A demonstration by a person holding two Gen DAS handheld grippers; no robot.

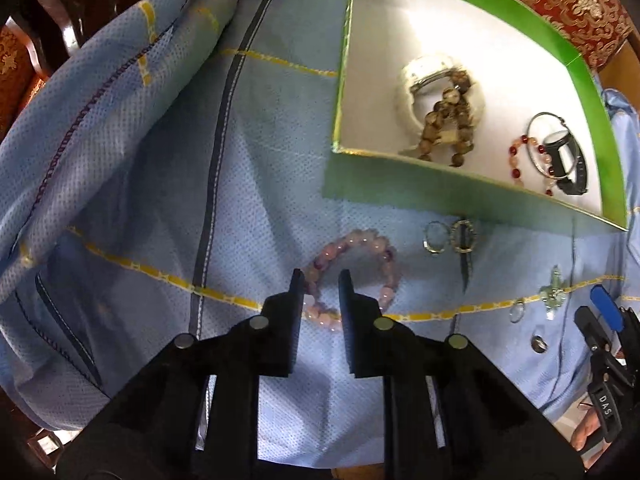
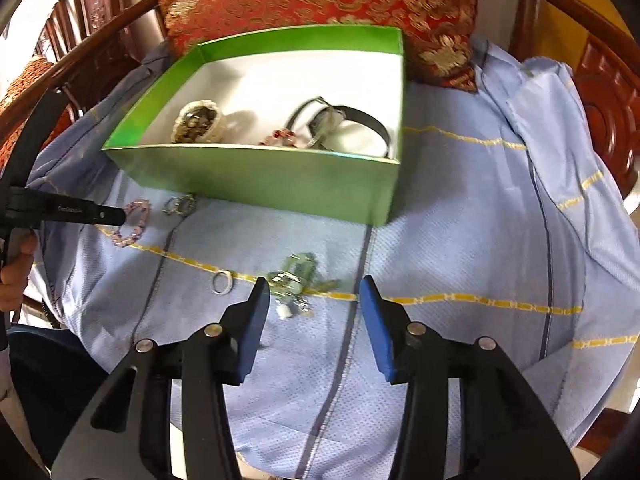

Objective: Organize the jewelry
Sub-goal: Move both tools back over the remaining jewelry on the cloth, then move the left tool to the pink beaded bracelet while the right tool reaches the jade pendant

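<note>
Left claw (image 1: pixel 320 280): I find its black fingers set narrowly apart, astride the near-left beads of the pink bead bracelet (image 1: pixel 376 244); the pads do not visibly press it. The bracelet lies flat on the pale blue cloth with yellow stripes (image 1: pixel 260 160). Ahead and right of this claw stands the green cardboard box with white floor (image 1: pixel 440 188), holding watches and bead strings.

Right claw (image 2: pixel 314 286): blue pads spread wide, gripping nothing. A green-and-silver charm cluster (image 2: pixel 296 274) lies on the cloth just beside its left fingertip; a small white ring (image 2: pixel 222 282) lies further left.
</note>
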